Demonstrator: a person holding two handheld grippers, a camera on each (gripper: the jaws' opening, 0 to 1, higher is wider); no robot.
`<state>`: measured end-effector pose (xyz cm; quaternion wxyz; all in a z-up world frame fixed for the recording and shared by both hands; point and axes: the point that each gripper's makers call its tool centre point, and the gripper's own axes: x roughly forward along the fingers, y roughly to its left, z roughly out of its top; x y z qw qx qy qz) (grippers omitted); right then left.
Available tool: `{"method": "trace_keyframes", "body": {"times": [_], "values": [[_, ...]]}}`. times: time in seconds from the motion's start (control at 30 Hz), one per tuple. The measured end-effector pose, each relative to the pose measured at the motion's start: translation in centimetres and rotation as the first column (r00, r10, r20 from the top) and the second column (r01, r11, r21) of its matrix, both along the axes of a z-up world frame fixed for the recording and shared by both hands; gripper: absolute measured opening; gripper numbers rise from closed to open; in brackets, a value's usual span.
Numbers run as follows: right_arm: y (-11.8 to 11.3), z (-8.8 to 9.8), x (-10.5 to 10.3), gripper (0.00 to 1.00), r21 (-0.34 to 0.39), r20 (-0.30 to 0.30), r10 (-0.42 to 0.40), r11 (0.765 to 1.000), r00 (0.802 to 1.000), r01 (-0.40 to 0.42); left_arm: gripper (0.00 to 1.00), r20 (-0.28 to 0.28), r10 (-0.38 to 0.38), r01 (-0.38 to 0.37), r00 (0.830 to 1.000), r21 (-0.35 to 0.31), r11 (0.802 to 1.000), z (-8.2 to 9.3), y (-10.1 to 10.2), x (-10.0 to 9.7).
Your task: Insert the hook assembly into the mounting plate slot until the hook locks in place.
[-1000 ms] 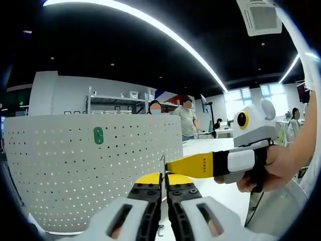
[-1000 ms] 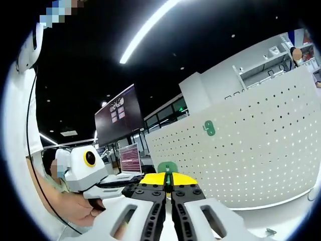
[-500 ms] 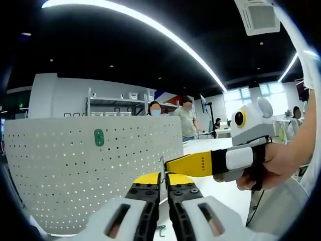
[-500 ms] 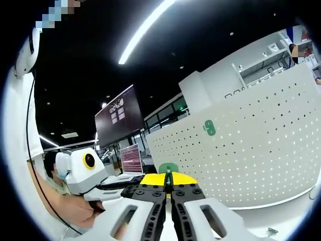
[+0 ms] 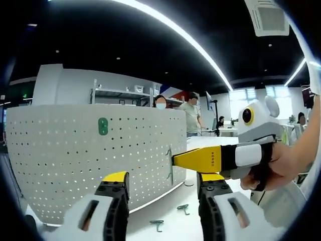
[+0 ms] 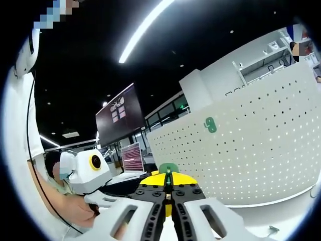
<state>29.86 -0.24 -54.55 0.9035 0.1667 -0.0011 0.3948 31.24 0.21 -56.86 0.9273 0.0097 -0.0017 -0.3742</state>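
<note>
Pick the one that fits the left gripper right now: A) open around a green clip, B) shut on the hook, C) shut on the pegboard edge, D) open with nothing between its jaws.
D: the left gripper has its jaws spread wide, while the right gripper holds the hook at the pegboard.

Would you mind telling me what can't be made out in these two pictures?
- Left gripper view: where the hook meets the pegboard is too small to judge.
- Right gripper view: the hook's lower part is hidden by the right gripper.
- Left gripper view: the loose hooks on the table are too small for detail.
</note>
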Motion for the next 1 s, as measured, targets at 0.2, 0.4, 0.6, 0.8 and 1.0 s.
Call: {"method": "trace_keyframes", "body": {"times": [0.2, 0.4, 0.6, 0.8, 1.0], "values": [[0.0, 0.0, 0.1, 0.00, 0.002, -0.004, -0.001, 1.000, 1.000, 0.001, 0.75, 0.000, 0.009, -0.009, 1.000, -0.004, 1.000, -0.1, 0.0, 0.1], [-0.1, -0.1, 0.1, 0.00, 0.003, -0.008, -0.003, 1.000, 1.000, 0.003, 0.76, 0.004, 0.015, -0.015, 1.000, 0.006, 1.000, -0.1, 0.2, 0.2], [-0.2, -0.1, 0.2, 0.00, 0.002, -0.009, -0.009, 1.000, 1.000, 0.009, 0.75, -0.001, 0.018, -0.018, 1.000, 0.002, 1.000, -0.2, 0.3, 0.2], [-0.3, 0.0, 0.4, 0.00, 0.004, -0.010, -0.016, 1.000, 1.000, 0.016, 0.76, -0.005, 0.021, -0.021, 1.000, 0.003, 1.000, -0.3, 0.4, 0.2], [-1.5, -0.1, 1.2, 0.00, -0.015, -0.011, -0.085, 0.996, 0.996, 0.085, 0.75, -0.006, 0.025, -0.025, 1.000, 0.000, 1.000, -0.3, 0.5, 0.2]]}}
